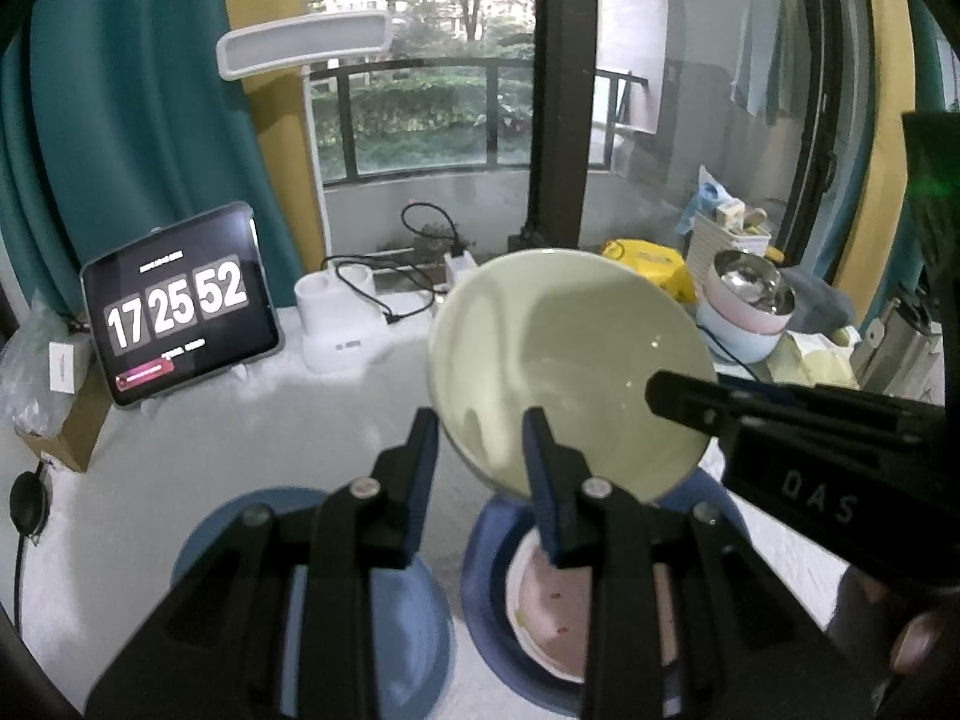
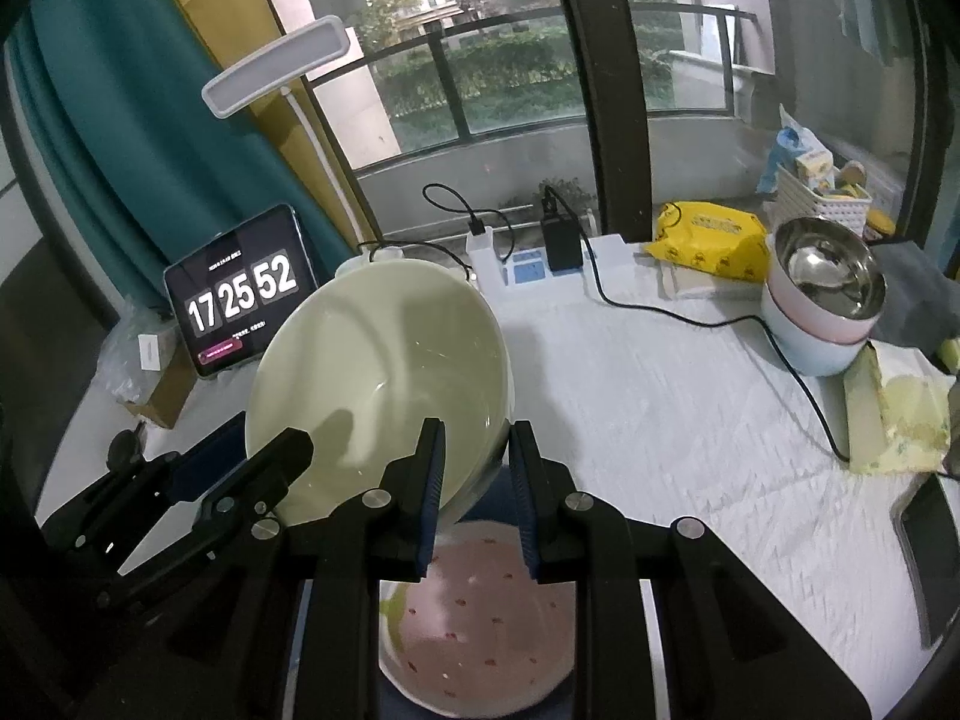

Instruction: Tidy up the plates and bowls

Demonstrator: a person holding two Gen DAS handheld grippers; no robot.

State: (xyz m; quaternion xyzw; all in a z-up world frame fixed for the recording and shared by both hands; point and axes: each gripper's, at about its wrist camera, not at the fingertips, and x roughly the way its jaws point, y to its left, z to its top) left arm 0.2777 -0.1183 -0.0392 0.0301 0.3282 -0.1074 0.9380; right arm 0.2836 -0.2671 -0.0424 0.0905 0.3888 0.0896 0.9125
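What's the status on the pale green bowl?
Both tongs, left and right, clamp pale green bowl rim, tilted above pink bowl. Path clear.

Open white tabletop (image 2: 690, 420) centre-right of the right wrist frame, crossed by a black cable (image 2: 708, 318). Stacked bowls (image 2: 822, 312) block far right; tablet (image 2: 240, 294) blocks the left. Pink plate (image 2: 480, 618) fills lower centre. Blue plate (image 1: 384, 618) lower left.

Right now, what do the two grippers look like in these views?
Both are alike: black angular plastic frames with silver round pivot pins, each ending in two flat fingers faced with ribbed blue pads. The left gripper and right gripper match in build. Seen from the left wrist camera, the right gripper's black body bears raised lettering reading DAS. No cables or sleeves are visible on either.
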